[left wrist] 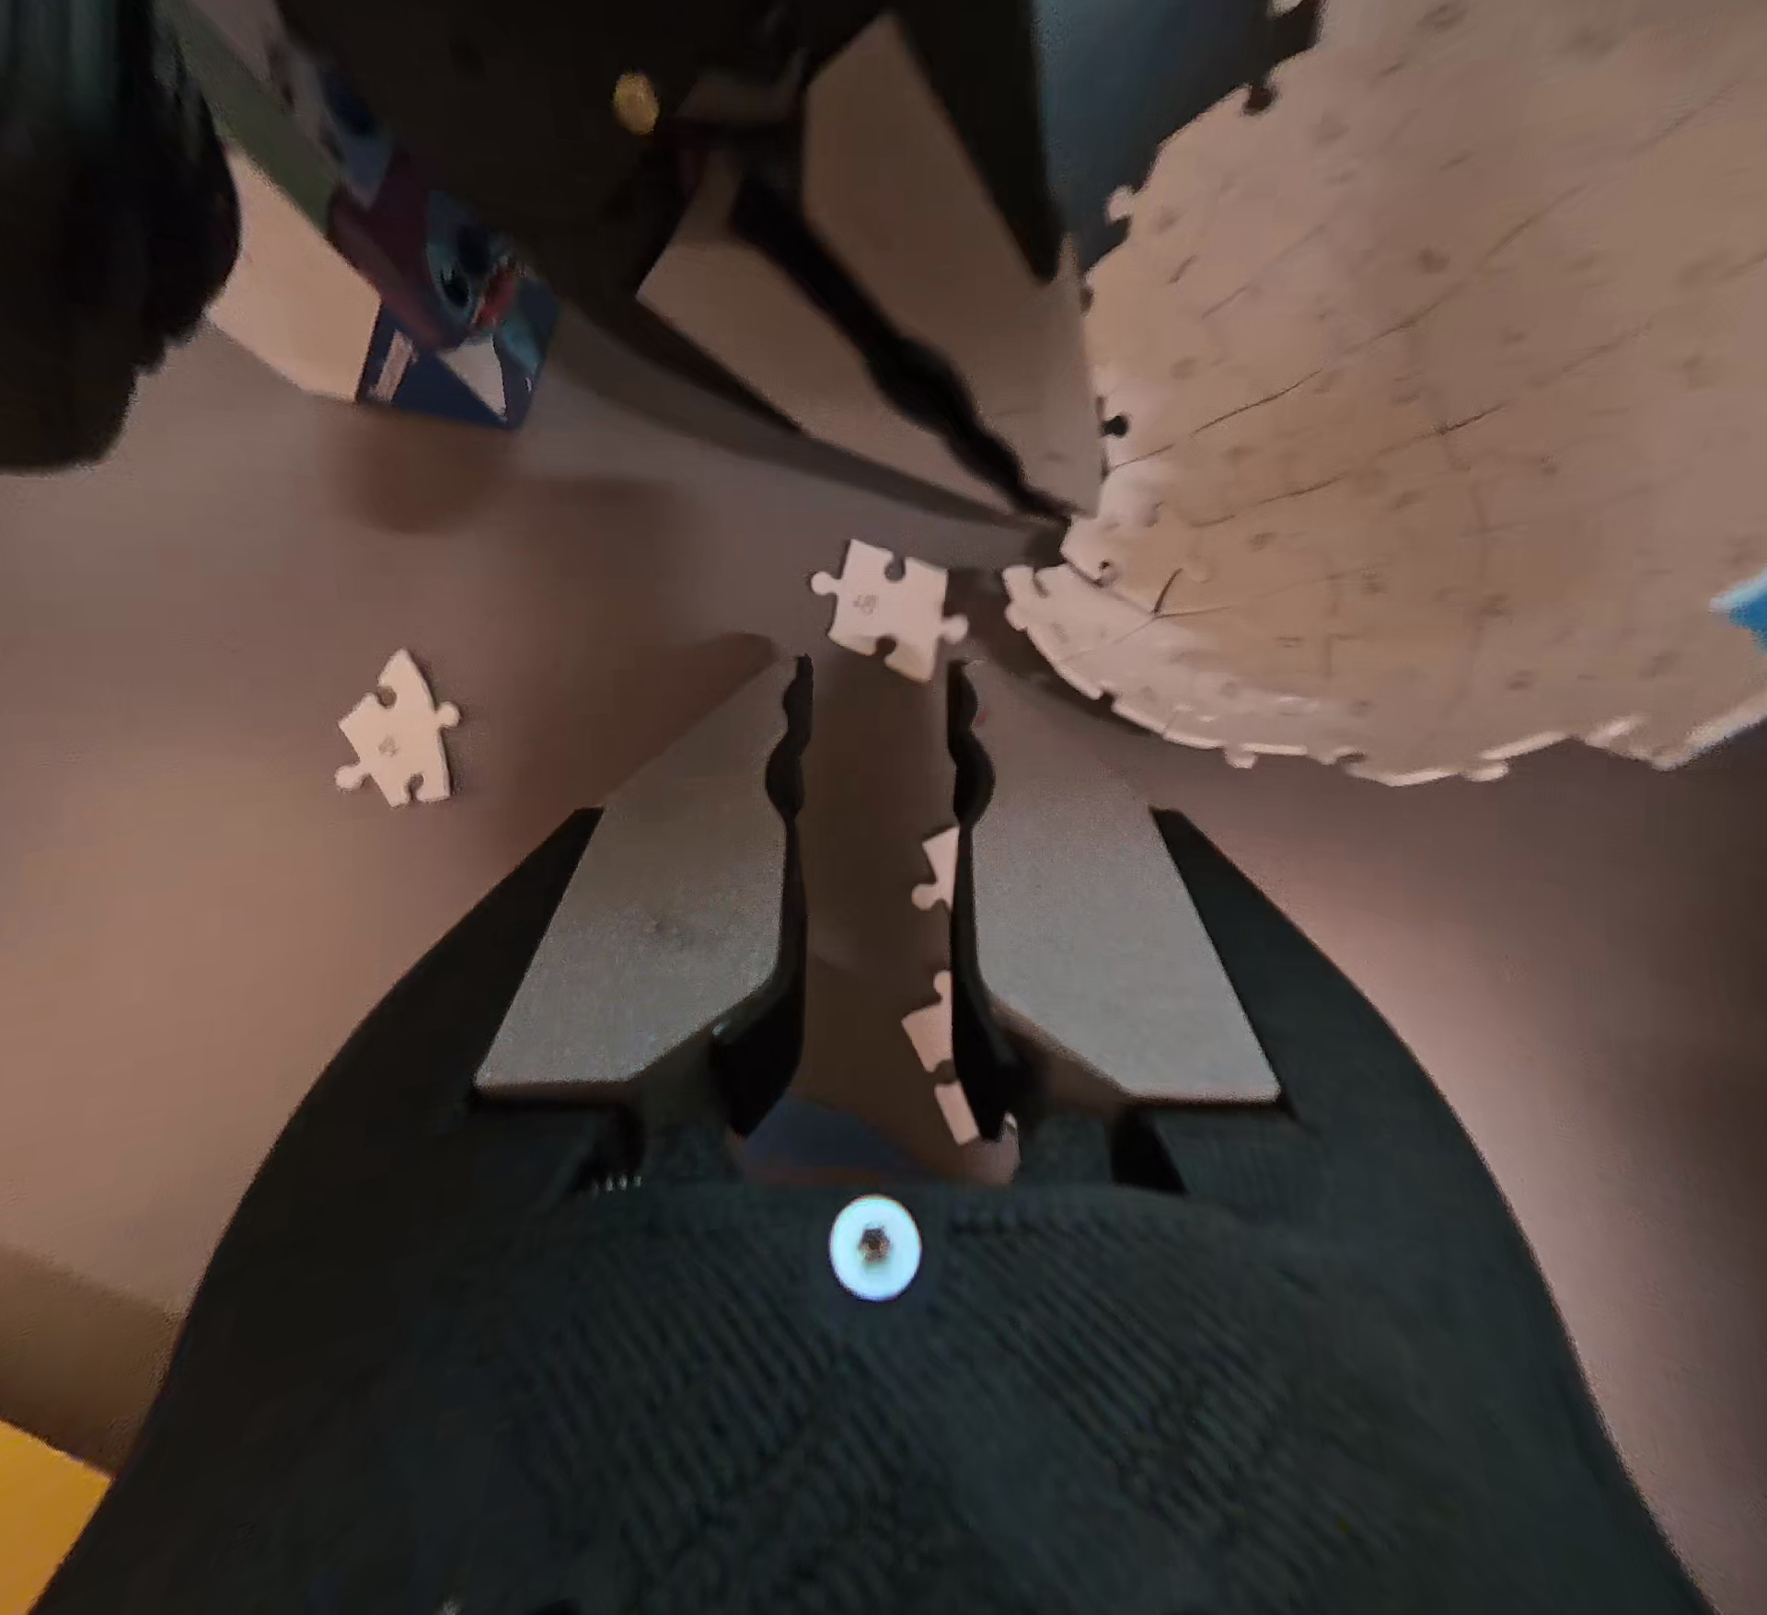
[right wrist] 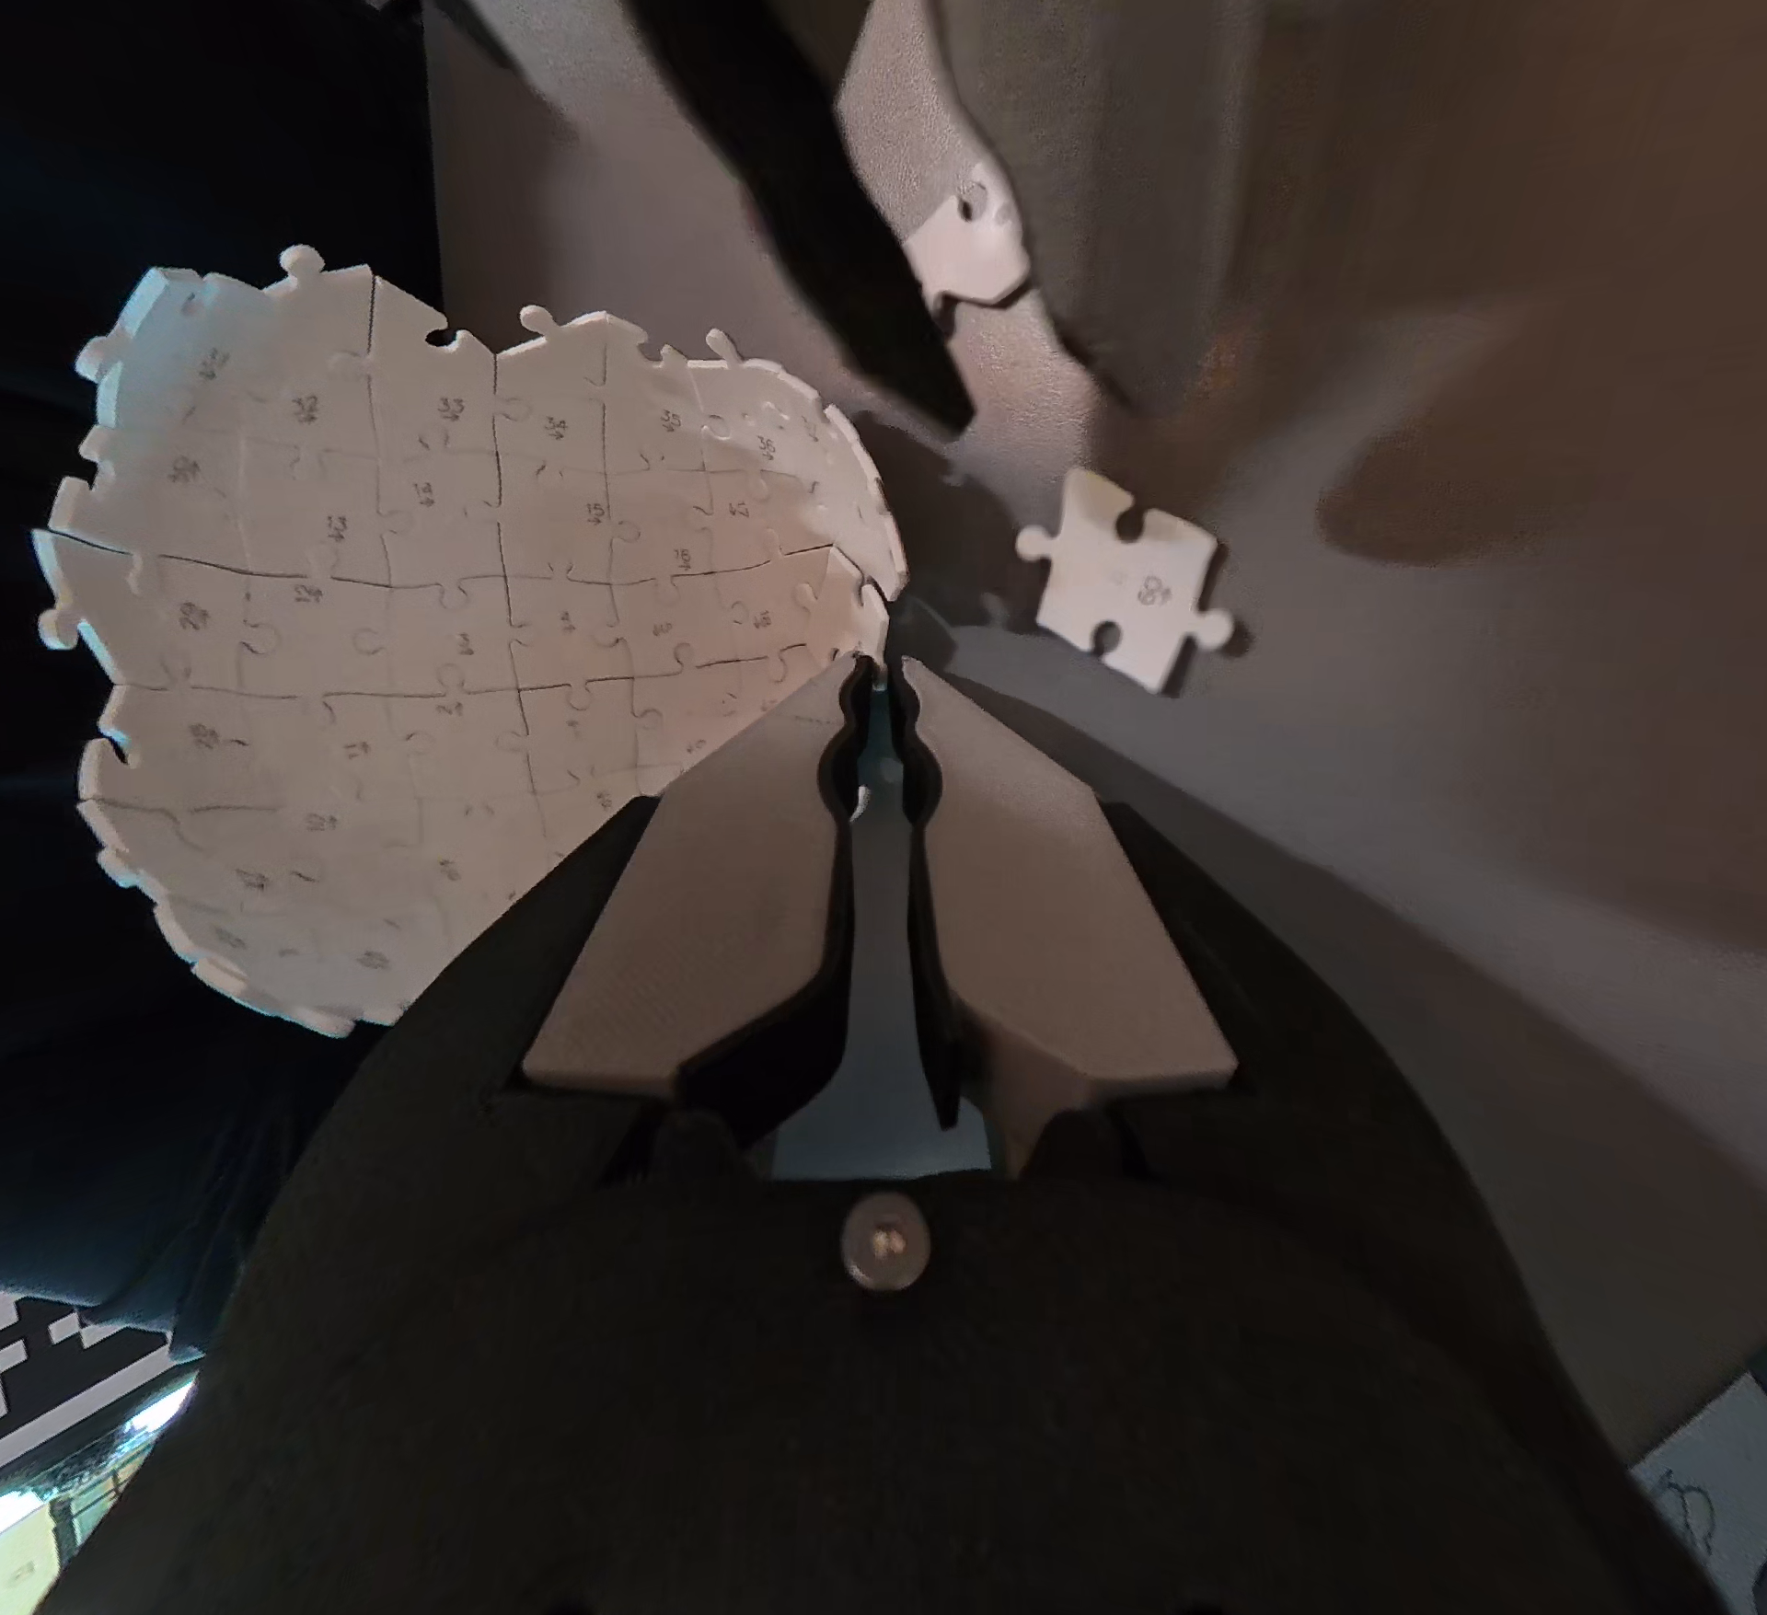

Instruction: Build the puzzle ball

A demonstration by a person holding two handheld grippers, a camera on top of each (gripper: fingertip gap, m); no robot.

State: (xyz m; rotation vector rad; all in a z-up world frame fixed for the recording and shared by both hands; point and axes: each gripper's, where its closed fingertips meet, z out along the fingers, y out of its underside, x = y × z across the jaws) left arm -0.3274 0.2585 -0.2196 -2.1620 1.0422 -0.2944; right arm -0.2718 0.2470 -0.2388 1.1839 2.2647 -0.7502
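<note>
- Left wrist view: the left gripper (left wrist: 875,689) hovered over the bench (left wrist: 239,948) with its fingers (left wrist: 669,900) apart and nothing between them.
- The loose piece (left wrist: 887,621) lay flat on the bench just beyond those fingertips, near the shell's lower rim but apart from it.
- The half-built puzzle ball (left wrist: 1434,374), a curved white shell with a ragged knobbed rim, hung above the bench, held at its edge by the right gripper (left wrist: 1052,517).
- A second piece (left wrist: 397,733) lay well away from the shell, a few more pieces (left wrist: 937,967) showed under the left gripper's own fingers, and a printed box (left wrist: 440,307) stood beyond the shell.
- Right wrist view: the right gripper's fingers (right wrist: 755,881) were together, clamped on the shell's rim, with the shell's inner face turned to the camera.
- The loose piece sat just beside the shell's near edge, and the left gripper came in above it.
- Risks, as I judge them: the shell was pinched at one thin edge only, so pushing a piece in could flex it and pop seams open, or twist it out of the grip.
- The flat piece gave the open fingers little to bite; they might skid it across the bench or lift it crooked, so its tabs would miss the rim's notches.
</note>
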